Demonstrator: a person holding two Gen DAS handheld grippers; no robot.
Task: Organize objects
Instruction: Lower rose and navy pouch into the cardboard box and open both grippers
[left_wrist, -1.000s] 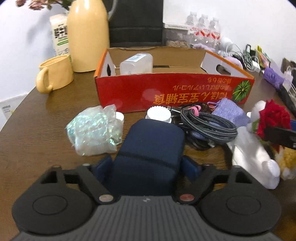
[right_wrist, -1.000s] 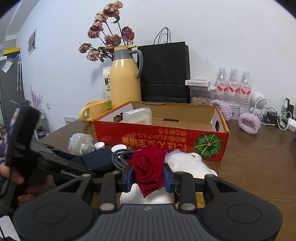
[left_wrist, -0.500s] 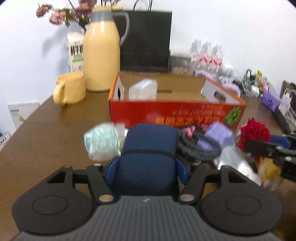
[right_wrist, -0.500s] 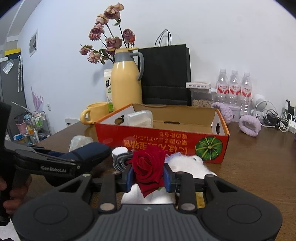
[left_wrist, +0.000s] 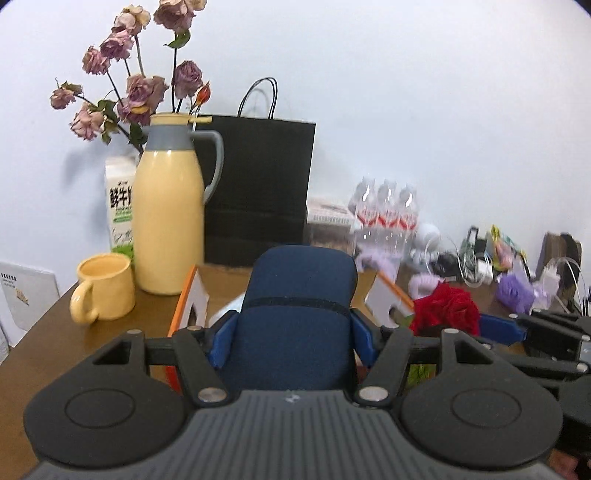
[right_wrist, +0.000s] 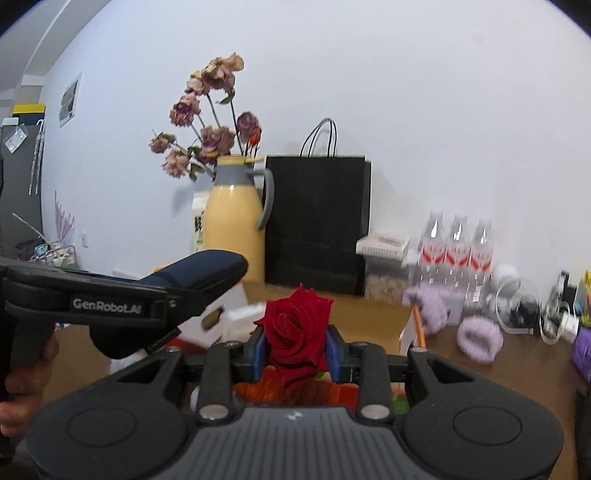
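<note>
My left gripper (left_wrist: 293, 332) is shut on a navy blue soft case (left_wrist: 299, 291), its blue pads pressing both sides, held up above the table in front of the red cardboard box (left_wrist: 192, 295). The case also shows in the right wrist view as a dark rounded case (right_wrist: 199, 269) sticking out of the left gripper (right_wrist: 110, 302), whose handle a hand holds. My right gripper (right_wrist: 295, 349) is shut on a red rose (right_wrist: 295, 325), lifted before the box's open top (right_wrist: 332, 306). In the left wrist view the rose (left_wrist: 447, 308) sits at the right.
A yellow jug with dried flowers (left_wrist: 168, 229), a yellow mug (left_wrist: 105, 291), a milk carton (left_wrist: 120, 210) and a black paper bag (left_wrist: 258, 192) stand behind the box. Water bottles (right_wrist: 458, 251), purple scrunchies (right_wrist: 480, 338) and tangled cables (left_wrist: 476, 254) crowd the back right.
The left pads closed on the navy case. Both grippers rose off the table with their loads and tilted up, so the box and the items on the table dropped low in view.
</note>
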